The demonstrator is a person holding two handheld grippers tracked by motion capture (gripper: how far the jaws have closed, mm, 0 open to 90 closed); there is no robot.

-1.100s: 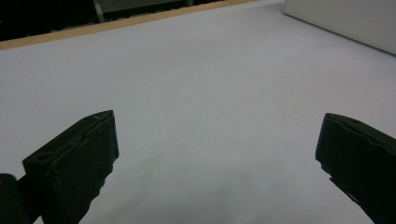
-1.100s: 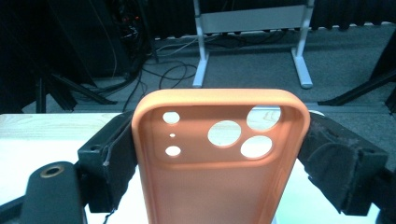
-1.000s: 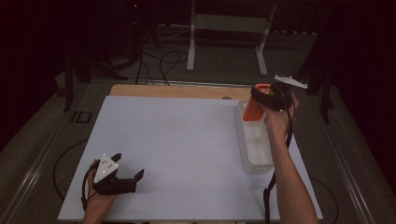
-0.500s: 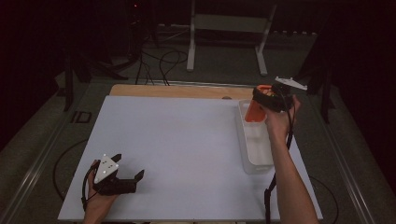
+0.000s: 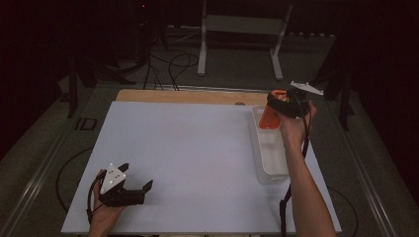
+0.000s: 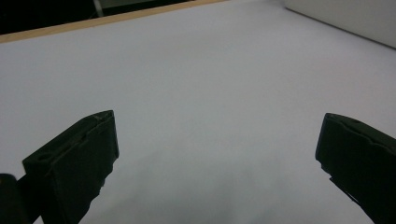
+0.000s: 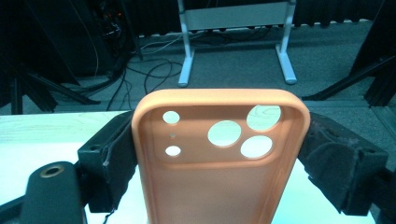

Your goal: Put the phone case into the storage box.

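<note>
Orange phone case (image 7: 219, 163) sits clamped between the two black jaws of the right gripper (image 7: 219, 158), one jaw pressing each long edge, so this claw is closed on the case. In the right gripper view the case's inner face shows, with its camera cut-outs near the upper end: three larger round holes to one side and two smaller ones to the other.

In the high view the right gripper (image 5: 282, 106) holds the phone case (image 5: 269, 114) raised over the far end of the white tray (image 5: 272, 163). The lower end of the case dips toward the tray's far compartment; whether it touches the tray I cannot tell. The tray lies lengthwise along the right edge of the white table top (image 5: 197, 158), and the person's right forearm (image 5: 304, 177) stretches above the tray's right rim toward the gripper.

Well apart from the tray, at the near left corner of the table top, the left gripper (image 5: 136, 190) rests low in the person's left hand (image 5: 104, 212), its grey three-cornered plate facing up. Its jaws stand wide apart with nothing between them; in the left gripper view (image 6: 217, 154) bare white surface lies between the jaws, and a wall of the tray (image 6: 345, 18) shows at the upper right corner.
</note>
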